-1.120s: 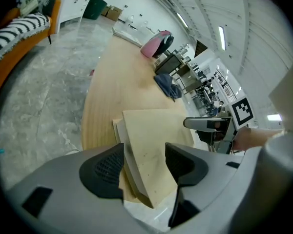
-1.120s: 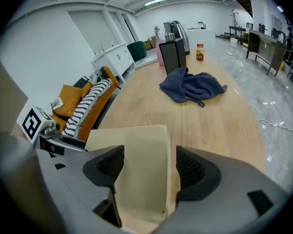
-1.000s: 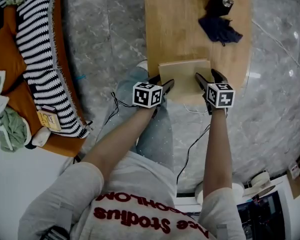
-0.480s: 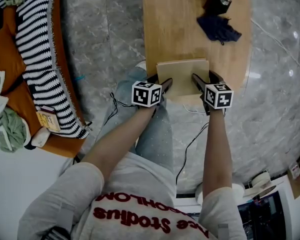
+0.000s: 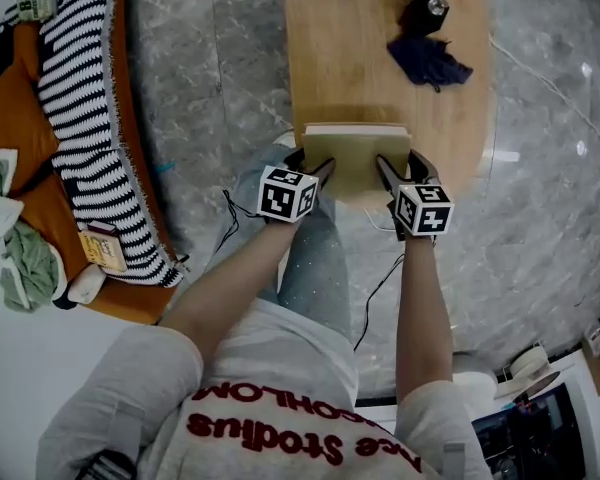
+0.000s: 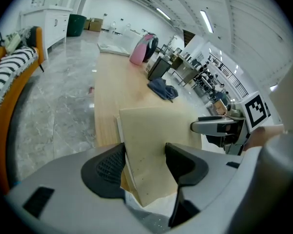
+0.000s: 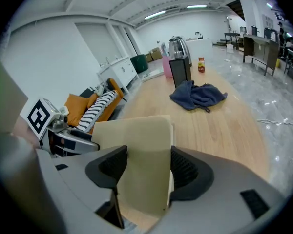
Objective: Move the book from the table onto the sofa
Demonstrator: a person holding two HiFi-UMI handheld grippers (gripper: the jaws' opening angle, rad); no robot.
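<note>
The tan hardcover book is held over the near end of the wooden table, gripped from both sides. My left gripper is shut on the book's left near corner; in the left gripper view the book stands tilted between the pads of my left gripper. My right gripper is shut on the right near corner, with the book filling the gap of my right gripper. The orange sofa lies at the far left.
A striped blanket and green cloth lie on the sofa. On the table's far end are a dark blue cloth, a black cup and small items. Grey marble floor separates table and sofa.
Both grippers have risen with the book between them, and the book has come up off the table's near end and shifted slightly left in the head view.
</note>
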